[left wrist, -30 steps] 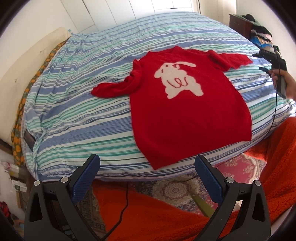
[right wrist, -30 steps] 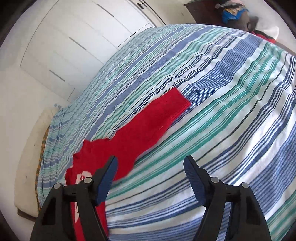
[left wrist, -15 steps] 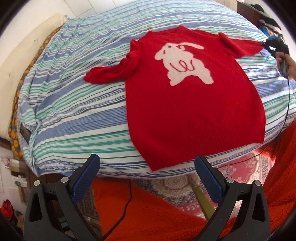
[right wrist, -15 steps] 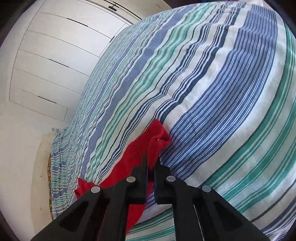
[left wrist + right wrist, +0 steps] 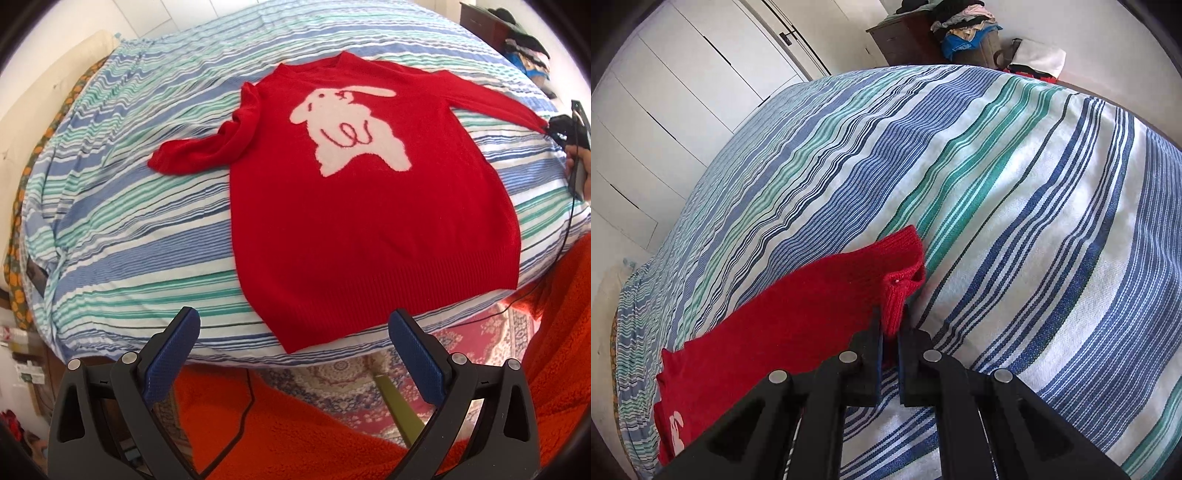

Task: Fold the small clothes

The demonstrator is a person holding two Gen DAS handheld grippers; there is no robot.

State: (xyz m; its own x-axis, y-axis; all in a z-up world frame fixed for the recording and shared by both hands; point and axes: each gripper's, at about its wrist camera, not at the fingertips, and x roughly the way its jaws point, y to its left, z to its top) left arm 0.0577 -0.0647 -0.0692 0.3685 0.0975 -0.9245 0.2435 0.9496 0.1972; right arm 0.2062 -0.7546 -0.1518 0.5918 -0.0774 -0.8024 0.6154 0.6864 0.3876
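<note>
A small red sweater [image 5: 369, 206] with a white rabbit on its chest lies face up on the striped bed [image 5: 129, 229]. Its left sleeve [image 5: 199, 155] is bent beside the body. Its right sleeve [image 5: 491, 99] is stretched out to the right. My right gripper [image 5: 891, 332] is shut on the cuff [image 5: 901, 284] of that sleeve; it also shows at the right edge of the left wrist view [image 5: 554, 129]. My left gripper [image 5: 293, 350] is open and empty, held off the bed's near edge below the sweater's hem.
An orange fleece blanket [image 5: 332, 435] and a patterned rug [image 5: 369, 373] lie below the bed's near edge. A pillow [image 5: 48, 81] sits at the far left. White wardrobe doors [image 5: 683, 92] and a dresser with piled clothes [image 5: 945, 33] stand beyond the bed.
My right gripper closed on the right sleeve's cuff and pulled the sleeve out straight to the right. My left gripper stayed open and moved in a little over the bed's edge.
</note>
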